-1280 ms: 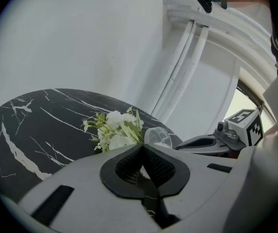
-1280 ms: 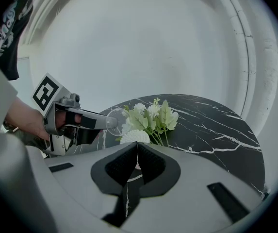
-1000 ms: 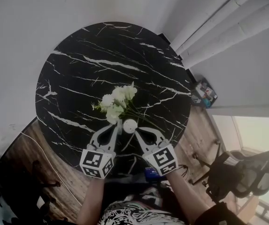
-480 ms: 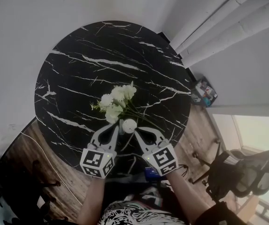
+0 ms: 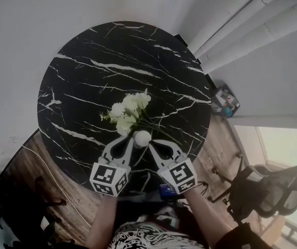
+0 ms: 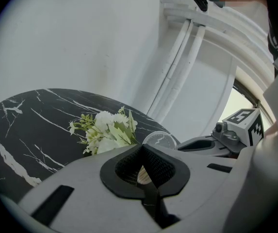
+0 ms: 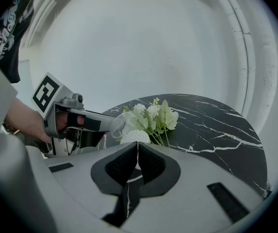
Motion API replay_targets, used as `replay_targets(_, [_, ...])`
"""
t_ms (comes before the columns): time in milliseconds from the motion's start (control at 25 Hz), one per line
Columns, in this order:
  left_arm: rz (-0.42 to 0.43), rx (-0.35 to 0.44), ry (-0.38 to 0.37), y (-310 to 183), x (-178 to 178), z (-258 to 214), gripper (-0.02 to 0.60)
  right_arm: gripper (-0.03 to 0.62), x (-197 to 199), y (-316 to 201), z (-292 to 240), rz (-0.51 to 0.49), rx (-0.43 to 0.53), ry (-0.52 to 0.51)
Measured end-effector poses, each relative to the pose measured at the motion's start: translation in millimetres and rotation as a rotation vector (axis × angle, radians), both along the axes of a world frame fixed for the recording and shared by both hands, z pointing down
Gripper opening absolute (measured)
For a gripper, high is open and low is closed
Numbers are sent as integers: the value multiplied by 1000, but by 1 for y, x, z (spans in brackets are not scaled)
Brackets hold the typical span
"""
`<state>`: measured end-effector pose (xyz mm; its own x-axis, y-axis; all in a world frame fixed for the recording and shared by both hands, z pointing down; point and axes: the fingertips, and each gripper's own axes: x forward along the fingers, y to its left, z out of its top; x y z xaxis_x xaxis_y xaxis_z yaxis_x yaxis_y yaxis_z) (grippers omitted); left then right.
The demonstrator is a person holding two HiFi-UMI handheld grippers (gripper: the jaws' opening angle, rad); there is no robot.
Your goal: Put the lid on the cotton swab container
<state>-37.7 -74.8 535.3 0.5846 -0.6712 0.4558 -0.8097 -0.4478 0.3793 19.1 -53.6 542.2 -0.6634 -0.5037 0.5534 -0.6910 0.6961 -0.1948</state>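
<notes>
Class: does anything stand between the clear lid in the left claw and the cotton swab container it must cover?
Nothing visible does. The left claw pinches the lid close by the top of the swab container. The flowers lie behind the container, out of the path.

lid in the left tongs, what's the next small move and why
Probably lower the lid a little and settle it onto the container. The left tongs hold it close above the container's open top, not yet seated, while the right tongs appear to pinch the container's near edge.
</notes>
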Motion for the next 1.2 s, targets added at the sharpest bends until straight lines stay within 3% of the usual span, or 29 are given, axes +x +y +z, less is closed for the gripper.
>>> replay_targets(480, [30, 16, 10, 0, 11, -5, 14, 18, 0, 0, 0, 6, -1, 5])
replay_targets(680, [35, 19, 7, 1, 11, -6, 14, 18, 1, -3, -1, 58, -59, -40])
replay_targets(1200, [62, 28, -32, 1, 11, -6, 14, 18, 17, -10, -14, 155, -51, -74])
